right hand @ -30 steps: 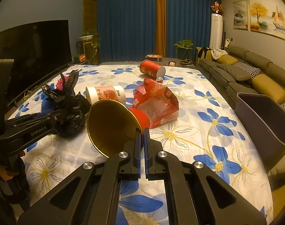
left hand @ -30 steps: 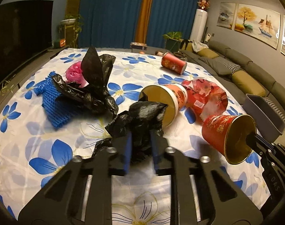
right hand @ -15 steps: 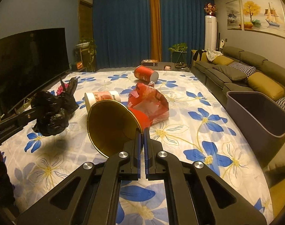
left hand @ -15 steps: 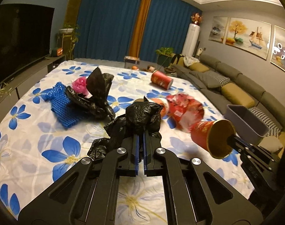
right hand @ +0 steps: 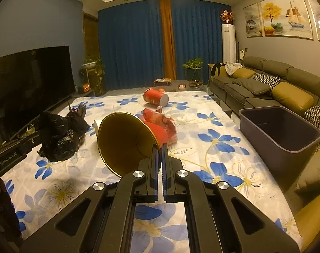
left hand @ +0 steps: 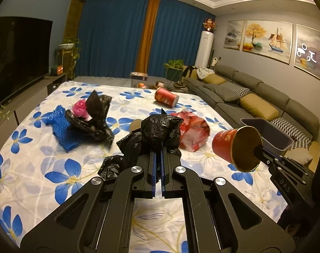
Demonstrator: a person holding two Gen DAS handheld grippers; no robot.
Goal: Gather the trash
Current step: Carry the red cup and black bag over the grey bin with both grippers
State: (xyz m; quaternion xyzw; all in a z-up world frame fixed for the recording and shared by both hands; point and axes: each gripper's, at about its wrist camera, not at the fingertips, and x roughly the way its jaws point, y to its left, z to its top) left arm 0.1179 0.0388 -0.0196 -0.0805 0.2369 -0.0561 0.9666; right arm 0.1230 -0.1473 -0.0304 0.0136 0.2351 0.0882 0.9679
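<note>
So both grippers are loaded right now. The left gripper (left hand: 158,158) is clamped on a crumpled black bag (left hand: 158,132), lifted clear of the cloth (left hand: 33,168). The right gripper (right hand: 159,154) pinches the rim of a red cup (right hand: 128,141) with a gold inside, held sideways in the air.

What worries me: the cup is only held by a thin bit of rim, so a quick swing toward the bin (right hand: 280,130) could let it twist out. The bag is slippery plastic with a loose tail hanging, which might snag or slide free.

Still lying on the floral cloth: another black bag (left hand: 92,118) over blue mesh (left hand: 63,130), a red wrapper (left hand: 193,130) and a second cup (left hand: 166,100). Living room: sofa (right hand: 265,84) right, TV (right hand: 29,84) left, blue curtains behind.
</note>
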